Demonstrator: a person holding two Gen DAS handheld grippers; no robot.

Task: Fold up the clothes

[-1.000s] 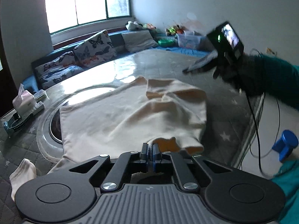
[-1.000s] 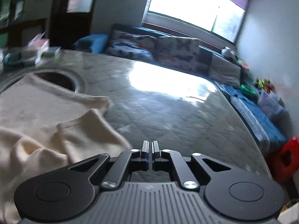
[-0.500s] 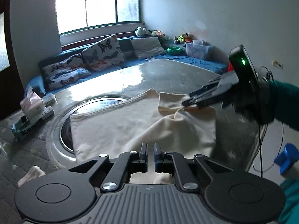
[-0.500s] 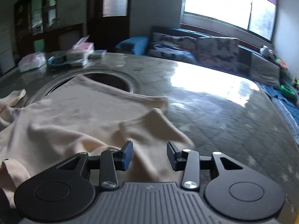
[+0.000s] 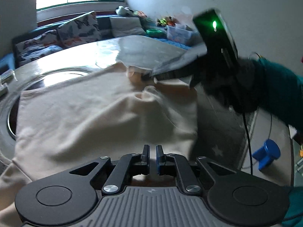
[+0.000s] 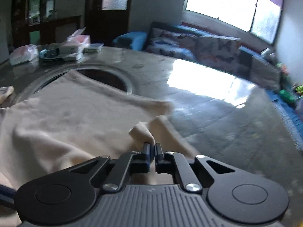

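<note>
From the left wrist, the cream shirt [image 5: 98, 111] lies flat on the table [image 5: 144, 47]; the left gripper [image 5: 152, 154] is squeezed together, holding nothing I can see. From the right wrist, the right gripper [image 6: 153, 149] pinches a soft, light fold of shirt [image 6: 141, 132], a good spot to lift.

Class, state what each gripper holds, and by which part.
Right gripper: cream garment, pinched at a raised fold near its edge. Left gripper: shut, nothing visibly held.
</note>
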